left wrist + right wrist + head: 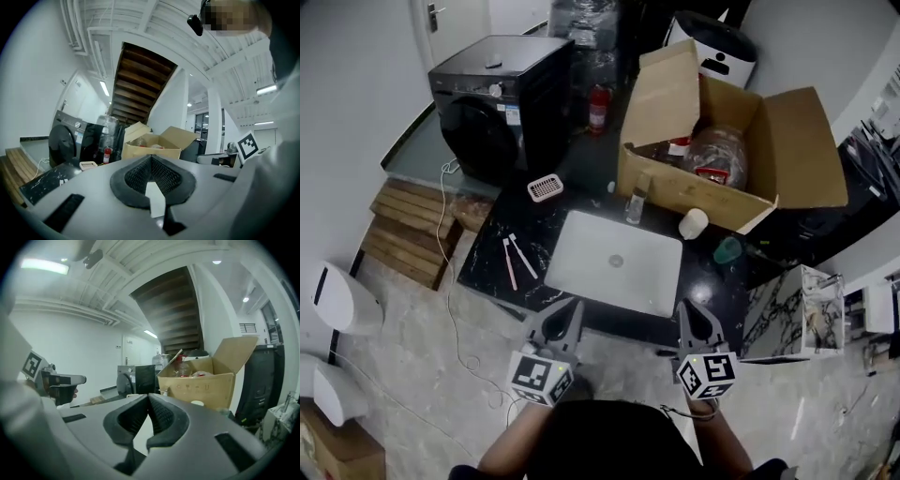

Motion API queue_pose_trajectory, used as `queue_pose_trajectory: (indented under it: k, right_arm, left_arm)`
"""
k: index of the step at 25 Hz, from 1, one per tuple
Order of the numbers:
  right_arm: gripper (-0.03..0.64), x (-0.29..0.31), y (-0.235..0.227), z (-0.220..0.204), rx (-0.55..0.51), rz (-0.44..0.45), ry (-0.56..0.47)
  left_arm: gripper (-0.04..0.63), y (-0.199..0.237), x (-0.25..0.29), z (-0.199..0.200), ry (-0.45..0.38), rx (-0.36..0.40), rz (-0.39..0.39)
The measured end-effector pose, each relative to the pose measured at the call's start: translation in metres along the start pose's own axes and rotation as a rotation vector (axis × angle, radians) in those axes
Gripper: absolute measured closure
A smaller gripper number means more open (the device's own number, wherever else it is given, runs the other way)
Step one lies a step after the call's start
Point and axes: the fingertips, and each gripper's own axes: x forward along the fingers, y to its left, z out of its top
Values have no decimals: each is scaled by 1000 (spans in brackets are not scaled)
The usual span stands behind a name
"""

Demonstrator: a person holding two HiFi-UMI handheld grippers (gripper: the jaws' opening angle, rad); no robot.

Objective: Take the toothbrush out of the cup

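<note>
While you hold both grippers just short of the black counter [483, 253], the left gripper [571, 309] and the right gripper [687, 309] hang side by side over the floor, at the near edge of the white basin [615, 261]. They point toward the counter.

**Jaws.** In the left gripper view, the ribbed pads [161, 174] meet at their tips with nothing between them. Only a pale sliver of the basin shows through the gap lower down. In the right gripper view, the pads [161, 417] are likewise pressed together and hold nothing.

**Task items.** A pinkish toothbrush [509, 263] and a paler toothbrush [523, 256] lie flat on the counter just left of the basin. They lie close together, and neither is in a cup. A white cup [694, 223] stands behind the basin's right corner, just beside the cardboard box [787, 141]. A green cup [727, 250] stands near it, to the right of the basin. Whether either cup holds anything cannot be told. Both cups are well apart from the toothbrushes, with the basin between them.

**Surroundings.** A faucet [636, 202] rises behind the basin. A slotted soap dish [545, 188] sits at the counter's back left, near the black washing machine [497, 103].
</note>
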Motion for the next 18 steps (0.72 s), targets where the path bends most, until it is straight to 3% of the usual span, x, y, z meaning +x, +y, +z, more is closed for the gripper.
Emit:
queue_pose_trajectory:
  k: [4,10,18]
  right_arm:
    - [604,-53,-38,5,0,-40,-28]
    - [604,-128,-71,16,14,-2,-105]
    - [604,-212,-121,-10,44,-71,-80]
  left_arm:
    - [571,-62,8,0,-5,19,-34]
    - [572,-153,6,-12,7,84,-41]
    - [572,-205,-19,-20,4,101,9]
